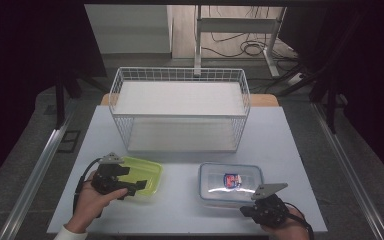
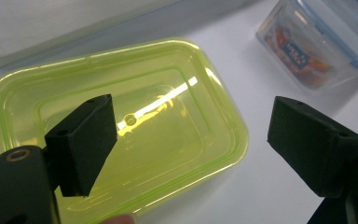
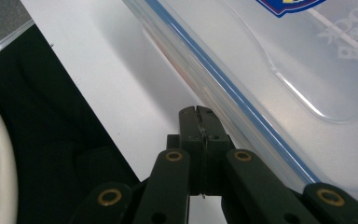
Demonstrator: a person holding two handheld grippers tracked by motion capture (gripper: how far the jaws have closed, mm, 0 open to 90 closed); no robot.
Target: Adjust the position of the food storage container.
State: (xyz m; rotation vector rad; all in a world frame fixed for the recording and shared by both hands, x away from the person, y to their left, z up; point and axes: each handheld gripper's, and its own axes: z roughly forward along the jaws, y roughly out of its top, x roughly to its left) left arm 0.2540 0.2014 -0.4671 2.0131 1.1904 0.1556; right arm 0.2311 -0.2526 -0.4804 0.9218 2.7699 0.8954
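A yellow-green plastic container [image 1: 141, 176] [image 2: 121, 121] lies at the front left of the table. My left gripper [image 1: 130, 186] [image 2: 191, 149] hovers over its near right part, open wide, one pad above the container and the other over bare table. A clear lidded box with a blue rim [image 1: 230, 182] [image 2: 317, 42] [image 3: 279, 79] and a printed label sits at the front right. My right gripper [image 1: 250, 210] [image 3: 199, 112] is shut with nothing between its pads, its tip low beside the box's near edge.
A white wire basket [image 1: 180, 107] with two flat shelves stands at the back middle of the pale table [image 1: 185, 210]. Metal rails run along both sides of the table. The table's front edge [image 3: 88, 107] lies close to my right gripper.
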